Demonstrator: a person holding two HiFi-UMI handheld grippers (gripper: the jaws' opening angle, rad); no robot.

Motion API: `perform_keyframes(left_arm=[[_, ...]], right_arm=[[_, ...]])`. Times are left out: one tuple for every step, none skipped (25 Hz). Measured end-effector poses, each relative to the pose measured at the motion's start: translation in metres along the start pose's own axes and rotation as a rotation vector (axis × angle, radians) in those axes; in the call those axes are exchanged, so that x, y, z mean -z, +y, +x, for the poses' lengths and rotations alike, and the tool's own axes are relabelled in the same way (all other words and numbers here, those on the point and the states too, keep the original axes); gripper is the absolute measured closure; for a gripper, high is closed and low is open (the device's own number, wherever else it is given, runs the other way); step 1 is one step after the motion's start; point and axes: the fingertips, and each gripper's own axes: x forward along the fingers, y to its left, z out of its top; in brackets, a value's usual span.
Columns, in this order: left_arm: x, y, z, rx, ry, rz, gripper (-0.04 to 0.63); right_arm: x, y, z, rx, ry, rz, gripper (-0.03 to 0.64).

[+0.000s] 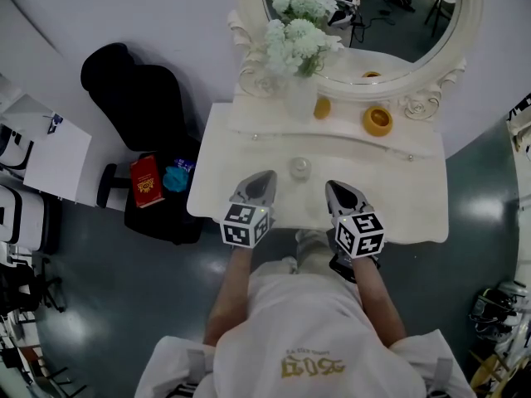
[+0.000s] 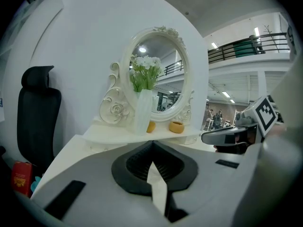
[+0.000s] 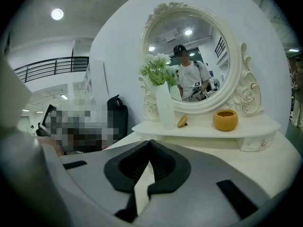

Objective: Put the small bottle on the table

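A small clear bottle (image 1: 299,167) stands upright on the white dressing table (image 1: 415,197), seen from above in the head view. My left gripper (image 1: 265,175) hovers over the table's front part, just left of the bottle, jaws closed tip to tip and empty. My right gripper (image 1: 331,186) sits to the bottle's right, also shut with nothing in it. In the left gripper view the closed left gripper (image 2: 152,143) fills the foreground, and the right gripper (image 2: 227,136) shows at the right. The right gripper view has its own shut right gripper (image 3: 149,142) low in the picture. Neither gripper view shows the bottle.
On the raised shelf stand a vase of white flowers (image 1: 300,89), a small orange piece (image 1: 322,107) and an orange pot (image 1: 377,120), below an oval mirror (image 1: 365,23). A black chair (image 1: 133,98) and a red book (image 1: 145,181) are left of the table.
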Motion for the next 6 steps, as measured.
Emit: perform_keyframes(left_arm=[[0.0002,0.0005,-0.0001,0.000,0.001,-0.001,0.578],[0.0003,0.0011,-0.0004,0.000,0.001,-0.002,0.578],[0.0002,0.0018,-0.0007,0.000,0.000,-0.003,0.578],[0.0001,0.0026,-0.0012,0.000,-0.001,-0.006,0.578],[-0.0001,0.0034,-0.0017,0.000,-0.002,-0.008,0.578],[-0.0003,0.0042,-0.0022,0.000,-0.003,-0.010,0.578]], right_arm=[[0.0001,0.0003,0.0002,0.000,0.000,0.000,0.604],[0.0001,0.0008,0.0004,-0.001,0.000,-0.001,0.604],[0.0002,0.0016,0.0008,-0.003,0.001,-0.001,0.604],[0.0003,0.0024,0.0012,-0.004,0.001,-0.002,0.604],[0.0003,0.0032,0.0017,-0.005,0.002,-0.003,0.604],[0.0004,0.0040,0.0022,-0.006,0.003,-0.004,0.604]])
